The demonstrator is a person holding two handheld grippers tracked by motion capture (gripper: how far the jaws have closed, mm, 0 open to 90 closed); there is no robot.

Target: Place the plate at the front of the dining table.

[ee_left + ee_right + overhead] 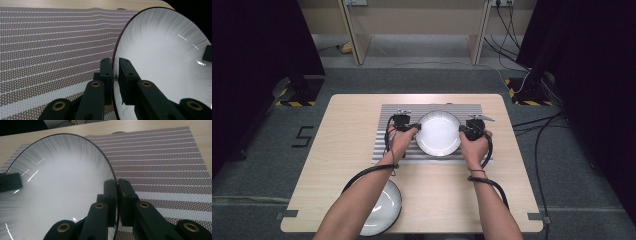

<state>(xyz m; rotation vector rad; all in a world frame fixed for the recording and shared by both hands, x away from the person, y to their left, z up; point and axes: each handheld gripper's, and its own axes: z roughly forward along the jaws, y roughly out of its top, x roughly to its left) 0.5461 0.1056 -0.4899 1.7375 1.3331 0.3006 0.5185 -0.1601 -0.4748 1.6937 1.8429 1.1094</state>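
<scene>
- The plate [438, 133] sits at the middle of the striped mat [384, 150], which covers the far half of the table [342, 150], centred between its left and right edges.
- The left gripper [414, 127] pinches the plate's left rim and the right gripper [462, 131] pinches the right rim, so the load is shared evenly and the plate should stay level rather than tip.
- In the left gripper view, the left gripper [115, 72] has its jaws clamped on the thin dark rim of the plate [162, 57], one jaw above the rim and one below.
- In the right gripper view, the right gripper [117, 192] grips the opposite rim of the plate [57, 190] the same way, and the left gripper's jaw shows as a dark block at the far side.
- Gripping only the rim keeps the jaws off the white inside of the plate; a rim this thin could slip if one hand rises ahead of the other.
- Whether the plate rests on the mat or is held just clear of it cannot be told.
- A second plate [384, 207] lies at the near edge of the table, towards its left corner, partly under the left forearm and well apart from the mat.
- Nothing else lies on the mat [162, 157], so no obstacle stands beside the plate.
</scene>
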